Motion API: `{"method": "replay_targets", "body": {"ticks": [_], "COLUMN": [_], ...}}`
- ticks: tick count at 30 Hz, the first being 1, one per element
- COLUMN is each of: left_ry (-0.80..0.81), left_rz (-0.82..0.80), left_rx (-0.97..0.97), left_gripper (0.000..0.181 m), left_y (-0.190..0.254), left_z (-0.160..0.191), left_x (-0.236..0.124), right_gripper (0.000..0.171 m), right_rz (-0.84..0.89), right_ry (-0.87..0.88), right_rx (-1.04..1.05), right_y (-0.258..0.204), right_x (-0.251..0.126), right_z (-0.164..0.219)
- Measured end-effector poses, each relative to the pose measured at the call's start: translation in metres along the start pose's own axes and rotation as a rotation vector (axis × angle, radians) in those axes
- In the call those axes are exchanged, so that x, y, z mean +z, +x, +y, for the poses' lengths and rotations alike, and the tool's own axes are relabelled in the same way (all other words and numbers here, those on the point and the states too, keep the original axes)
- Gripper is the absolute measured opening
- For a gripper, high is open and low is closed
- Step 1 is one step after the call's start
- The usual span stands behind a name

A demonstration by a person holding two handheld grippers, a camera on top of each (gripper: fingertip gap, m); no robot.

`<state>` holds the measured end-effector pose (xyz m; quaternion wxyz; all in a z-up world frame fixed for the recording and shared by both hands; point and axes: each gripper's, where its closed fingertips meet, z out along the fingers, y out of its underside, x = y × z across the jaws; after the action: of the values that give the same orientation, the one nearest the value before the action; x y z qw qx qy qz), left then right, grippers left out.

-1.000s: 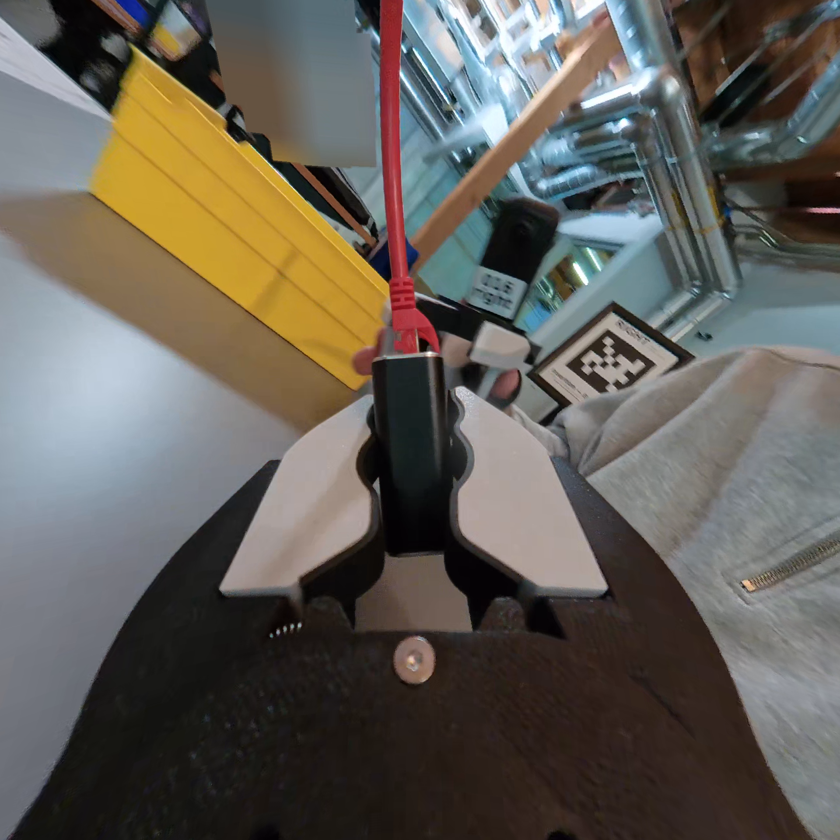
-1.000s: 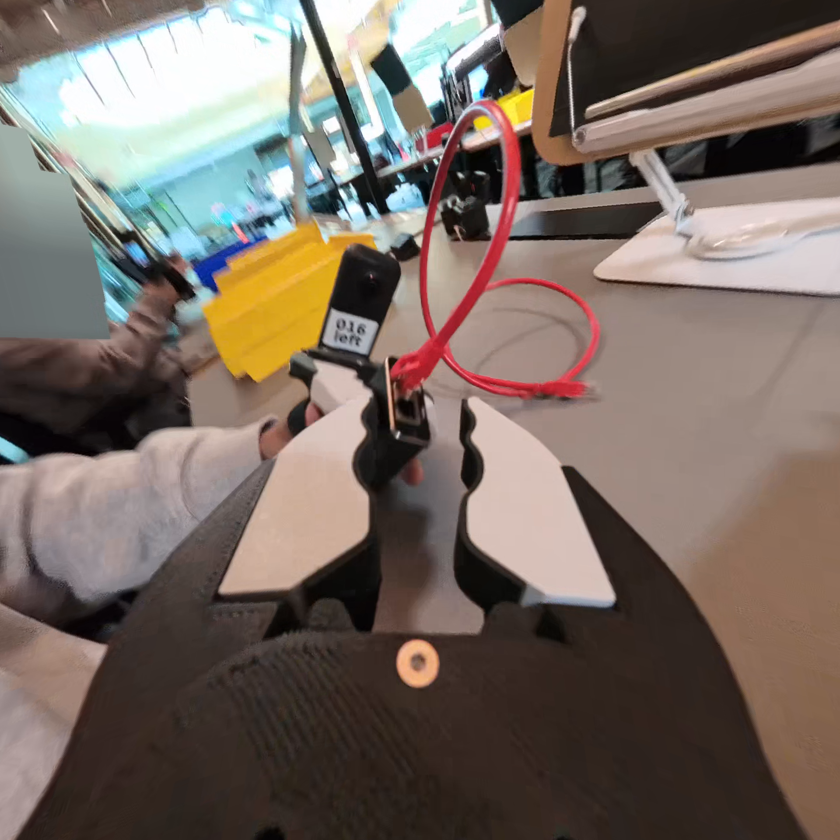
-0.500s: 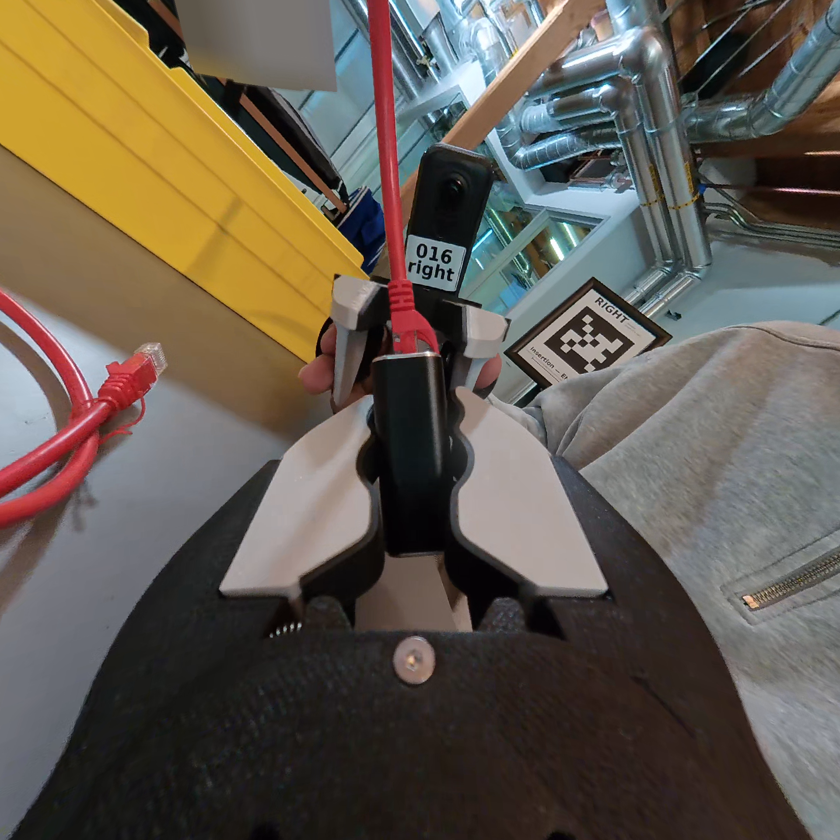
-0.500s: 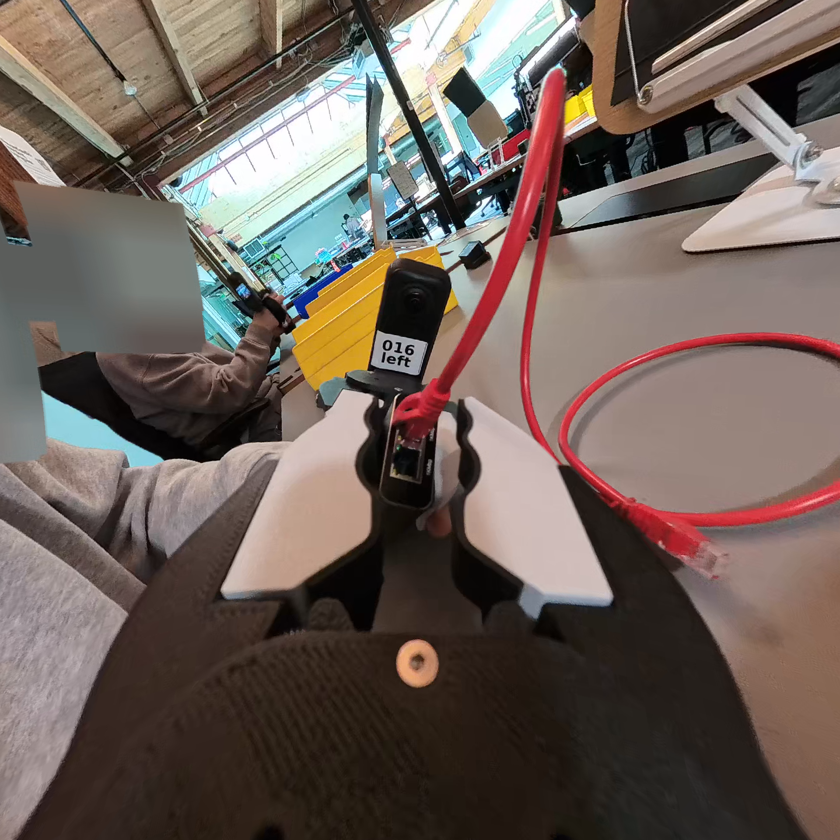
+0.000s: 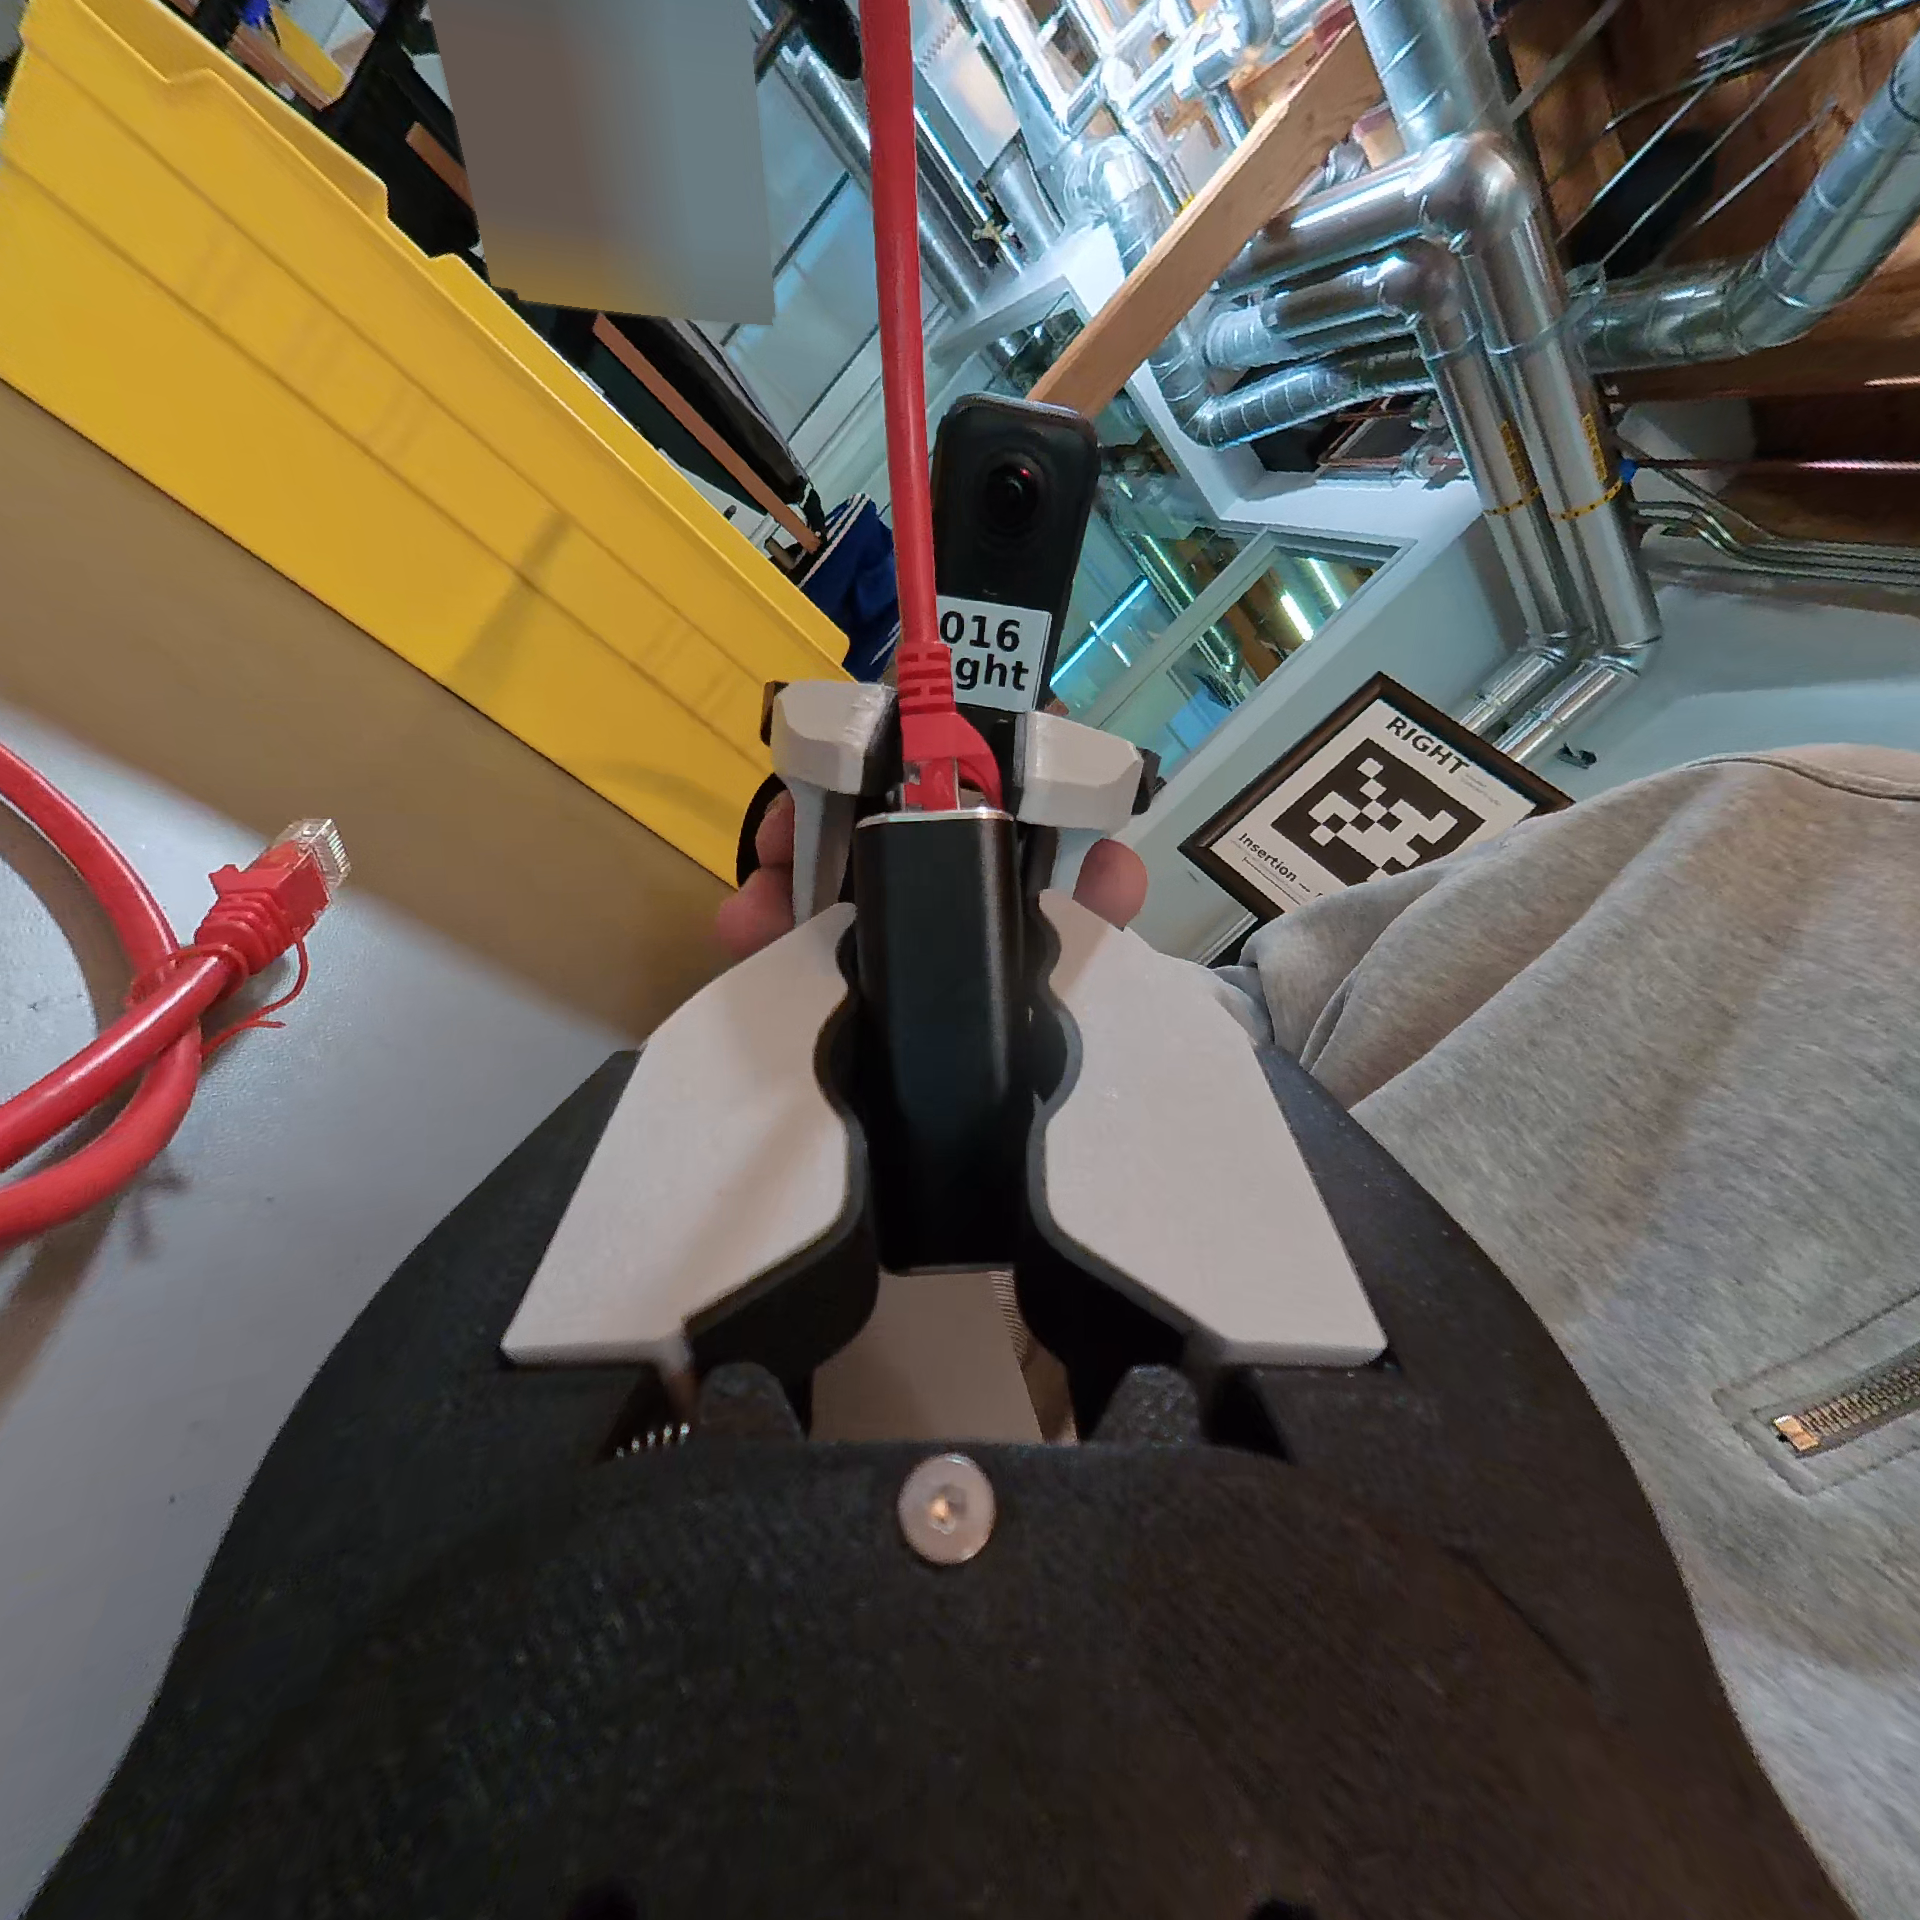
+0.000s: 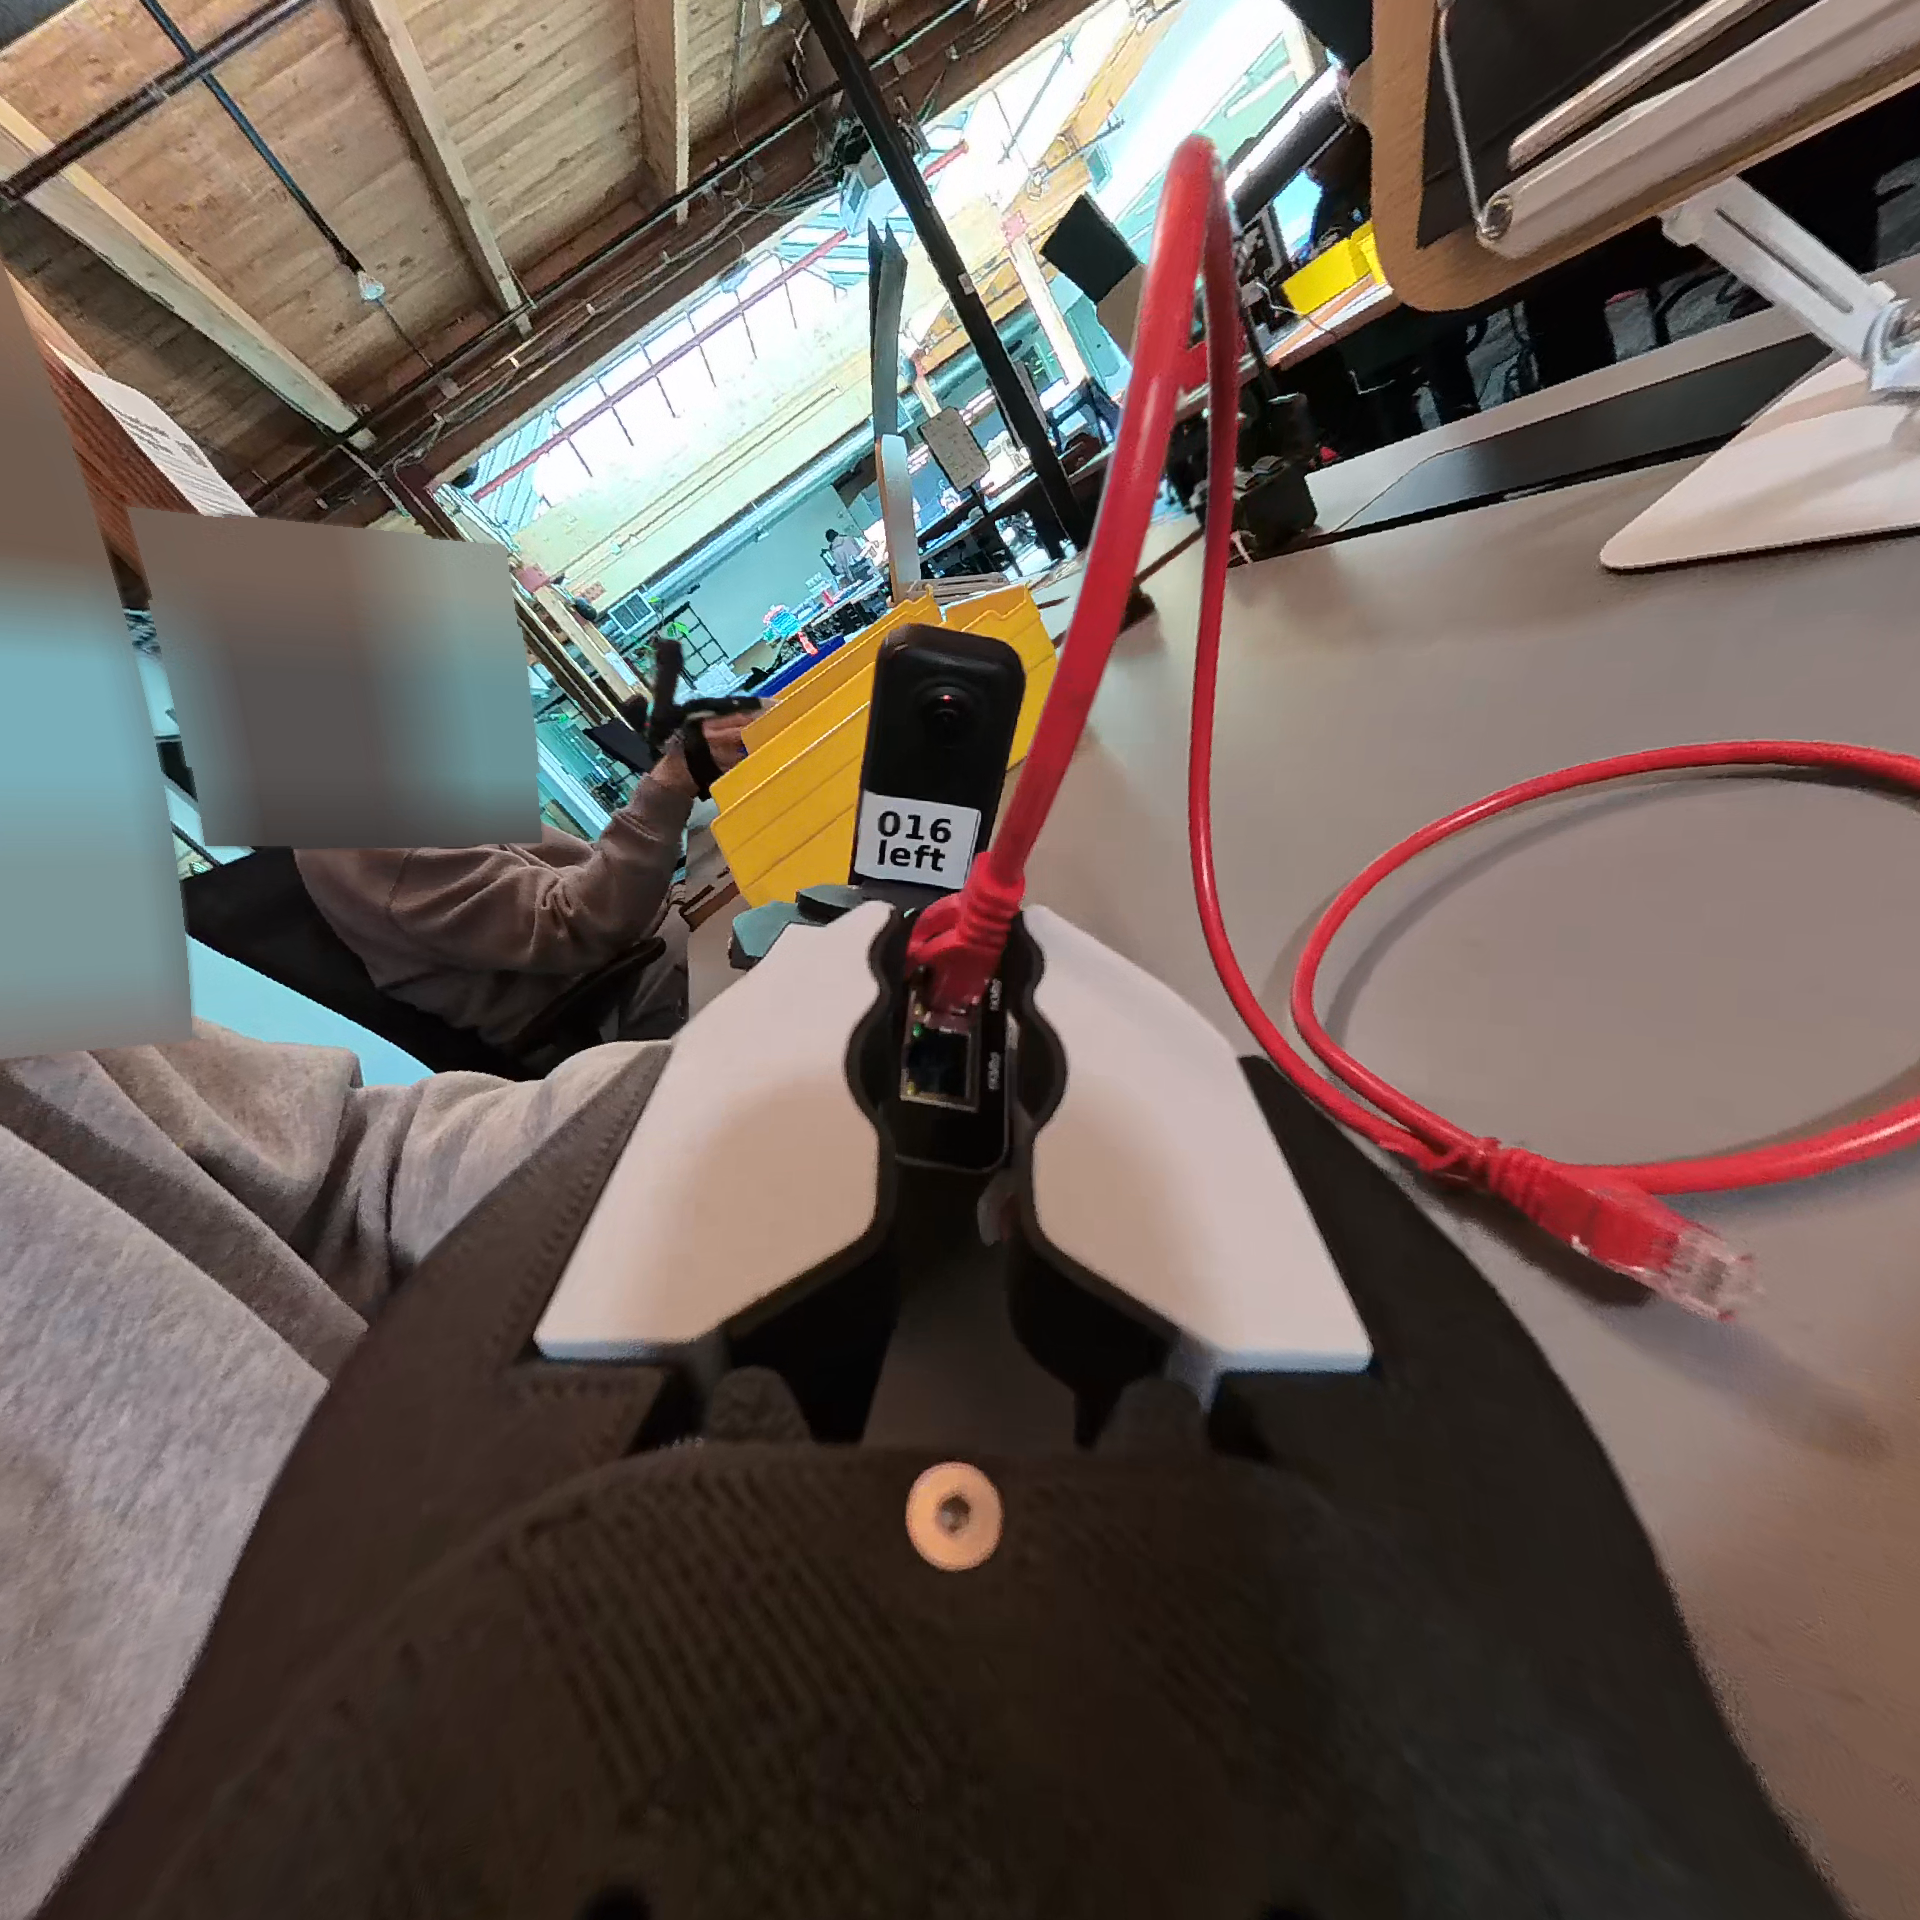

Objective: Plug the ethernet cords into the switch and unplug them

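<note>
My left gripper [image 5: 951,914] is shut on a small black switch [image 5: 940,1039], port end pointing away from it. A red ethernet cord [image 5: 894,312] arcs up from its plug [image 5: 940,748], which sits in the switch's upper port. In the right wrist view the switch face [image 6: 951,1101] shows that plug [image 6: 971,925] above a free port. My right gripper [image 6: 961,914] faces the left one, its jaws apart on either side of the switch's port end and the plug; it shows in the left wrist view [image 5: 945,769] too. The cord's free plug [image 6: 1621,1226] lies on the table [image 6: 1558,831].
Stacked yellow bins [image 5: 312,343] stand at the table's far side. A framed marker card [image 5: 1371,810] stands behind the grippers. A white monitor stand base [image 6: 1766,488] is at the back right. A seated person [image 6: 499,914] is off the table's left. My grey sleeve [image 5: 1558,1039] is close.
The right gripper has moved in from the side until its fingers flank the switch's port end. Both views have tilted. The left gripper still holds the switch with the cord plugged in.
</note>
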<state>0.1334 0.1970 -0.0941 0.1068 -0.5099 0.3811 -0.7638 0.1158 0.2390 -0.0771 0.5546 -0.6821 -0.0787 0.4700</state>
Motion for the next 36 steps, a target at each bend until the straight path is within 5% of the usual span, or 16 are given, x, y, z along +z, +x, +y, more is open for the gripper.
{"method": "replay_targets", "body": {"ticks": [14, 18, 36], "left_ry": [0.001, 0.088, 0.049], "left_rz": [0.001, 0.021, 0.034], "left_rx": [0.007, 0.000, -0.003], "left_gripper": [0.024, 0.040, 0.035], "left_y": [0.001, 0.001, 0.003], "left_z": [0.000, -0.010, -0.006], "left_x": [0.000, -0.005, -0.002], "right_gripper": [0.015, 0.015, 0.015], "right_rz": [-0.069, -0.046, -0.119], "right_ry": [-0.003, -0.055, -0.024], "right_rx": [0.066, 0.047, 0.061], "right_y": [-0.004, -0.002, -0.009], "right_x": [0.001, 0.001, -0.007], "right_z": [0.000, 0.007, -0.002]}}
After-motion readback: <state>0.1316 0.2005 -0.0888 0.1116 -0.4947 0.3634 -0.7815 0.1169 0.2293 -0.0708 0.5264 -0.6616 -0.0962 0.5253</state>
